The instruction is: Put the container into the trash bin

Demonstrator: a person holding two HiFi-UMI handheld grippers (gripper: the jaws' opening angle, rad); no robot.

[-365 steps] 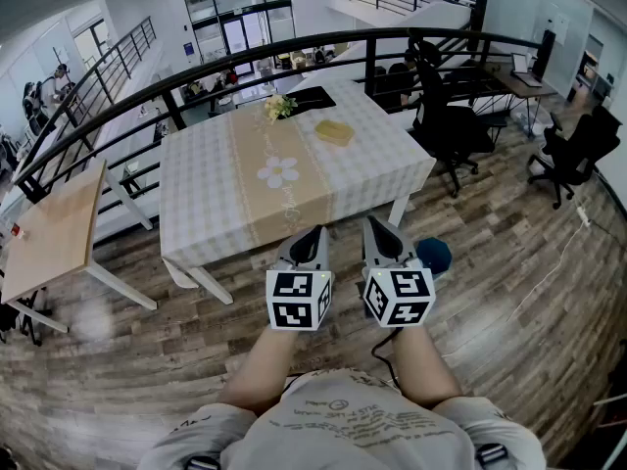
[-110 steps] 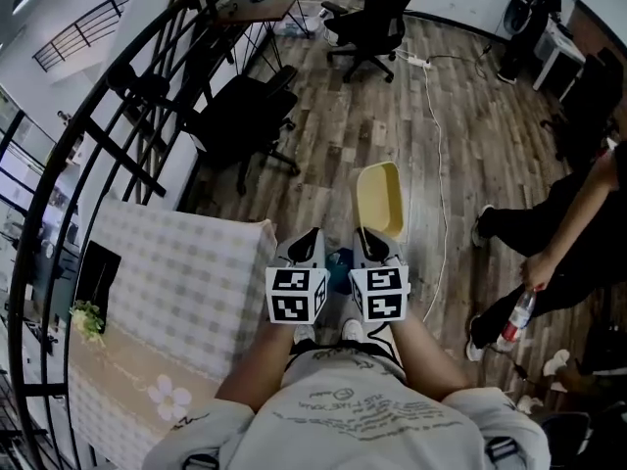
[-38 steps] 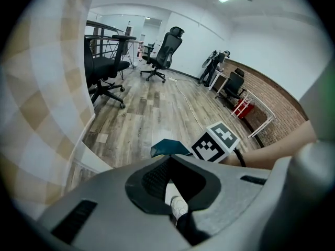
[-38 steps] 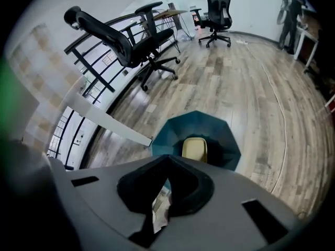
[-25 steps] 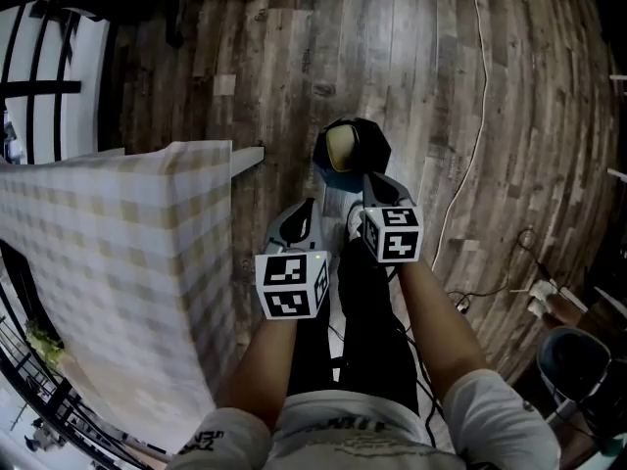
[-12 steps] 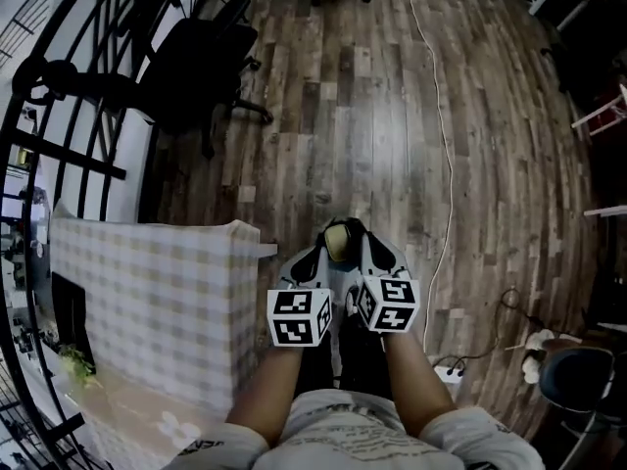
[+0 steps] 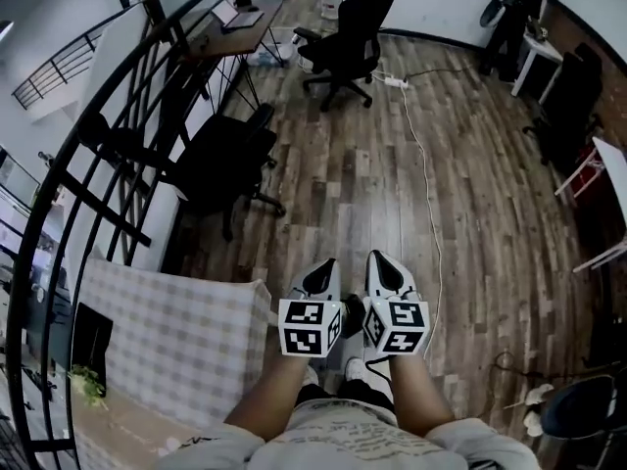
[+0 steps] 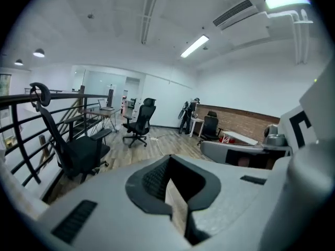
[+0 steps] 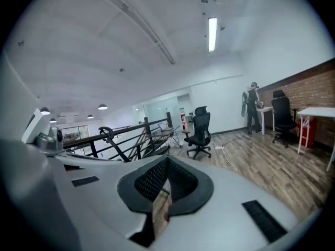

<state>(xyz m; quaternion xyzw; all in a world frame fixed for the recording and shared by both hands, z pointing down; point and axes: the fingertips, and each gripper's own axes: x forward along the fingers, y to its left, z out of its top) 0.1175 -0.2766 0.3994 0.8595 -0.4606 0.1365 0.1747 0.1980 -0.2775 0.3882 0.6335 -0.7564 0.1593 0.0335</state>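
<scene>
Neither the container nor the trash bin can be made out in any view now. In the head view my left gripper (image 7: 322,272) and right gripper (image 7: 386,261) are held side by side at waist height over the wooden floor (image 7: 392,164), jaws pointing forward. A small dark shape shows between their marker cubes; I cannot tell what it is. In the left gripper view the left gripper (image 8: 174,195) has its jaws together with nothing between them. The right gripper (image 9: 162,192) looks the same in the right gripper view.
A table with a checked cloth (image 7: 167,326) stands at my left, beside a black railing (image 7: 88,155). Black office chairs (image 7: 230,160) (image 7: 348,27) and a desk (image 7: 235,23) lie ahead. A white cable (image 7: 426,194) runs along the floor. Another chair (image 7: 578,409) sits at the lower right.
The head view has swung up from the floor to the room. The dark bin with the yellow container in it, seen between the grippers before, is out of sight. Both grippers stay together.
</scene>
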